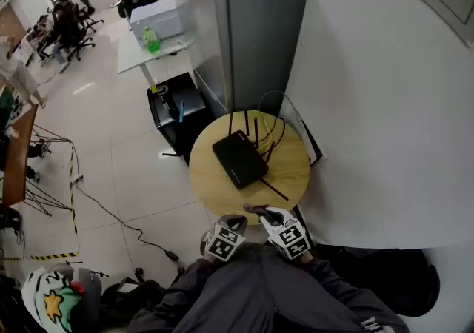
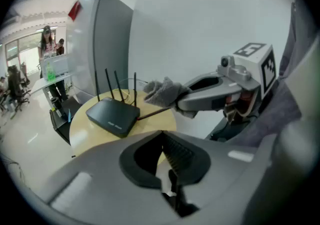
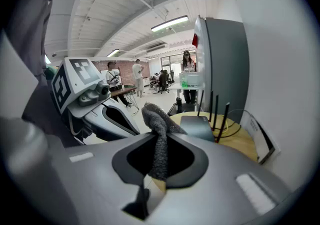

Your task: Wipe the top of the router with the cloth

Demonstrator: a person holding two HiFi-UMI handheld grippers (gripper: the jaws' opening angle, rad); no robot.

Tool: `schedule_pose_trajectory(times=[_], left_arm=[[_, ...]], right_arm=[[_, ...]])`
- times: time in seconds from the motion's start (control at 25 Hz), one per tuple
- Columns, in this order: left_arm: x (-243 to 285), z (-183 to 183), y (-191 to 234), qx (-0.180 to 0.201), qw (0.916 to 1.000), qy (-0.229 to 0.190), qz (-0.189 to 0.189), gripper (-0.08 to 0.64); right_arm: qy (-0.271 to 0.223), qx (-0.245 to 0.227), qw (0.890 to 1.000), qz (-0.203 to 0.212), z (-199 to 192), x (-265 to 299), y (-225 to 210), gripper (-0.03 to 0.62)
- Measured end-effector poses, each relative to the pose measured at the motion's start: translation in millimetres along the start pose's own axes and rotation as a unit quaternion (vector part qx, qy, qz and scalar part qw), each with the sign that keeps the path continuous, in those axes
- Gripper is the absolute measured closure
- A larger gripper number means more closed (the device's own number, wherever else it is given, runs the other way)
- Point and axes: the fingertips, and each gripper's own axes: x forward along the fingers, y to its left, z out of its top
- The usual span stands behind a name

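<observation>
A black router (image 1: 238, 159) with upright antennas lies flat on the round wooden table (image 1: 215, 187). It also shows in the left gripper view (image 2: 112, 115) and the right gripper view (image 3: 196, 126). My right gripper (image 1: 261, 212) hovers at the table's near edge, shut on a grey cloth (image 3: 157, 134) that sticks out above its jaws. The cloth (image 2: 162, 92) hangs short of the router, apart from it. My left gripper (image 1: 234, 220) is beside the right one, just off the table's near edge, jaws together with nothing between them.
A tall grey cabinet (image 1: 266, 28) stands behind the table against a white wall. Yellow and black cables (image 1: 270, 130) trail off the router's back. A framed board (image 1: 309, 143) leans at the table's right. A black stand (image 1: 178, 113) sits on the floor, with desks and people farther off.
</observation>
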Motion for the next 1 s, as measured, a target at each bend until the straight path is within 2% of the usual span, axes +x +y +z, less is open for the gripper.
schedule_pose_trajectory(times=[0.28,0.64,0.88,1.0], left_arm=[[-52,-23,82,-0.017,0.999,-0.037,0.02,0.56],[-103,-64,149,-0.092,0.9923,-0.058,0.058,0.56],[-112,-59,190,-0.113,0.9886,-0.07,0.071,0.56],[-103,-63,220,-0.129,0.9878,-0.051,0.072,0.56]], right_arm=[[0.009,-0.026,0.999,0.019,47,85,51,0.555],[0.043,-0.083,0.992,0.088,74,160,105,0.555],[0.054,-0.086,0.989,0.104,96,203,98,0.555],[0.058,-0.08,0.989,0.107,103,233,83,0.555]])
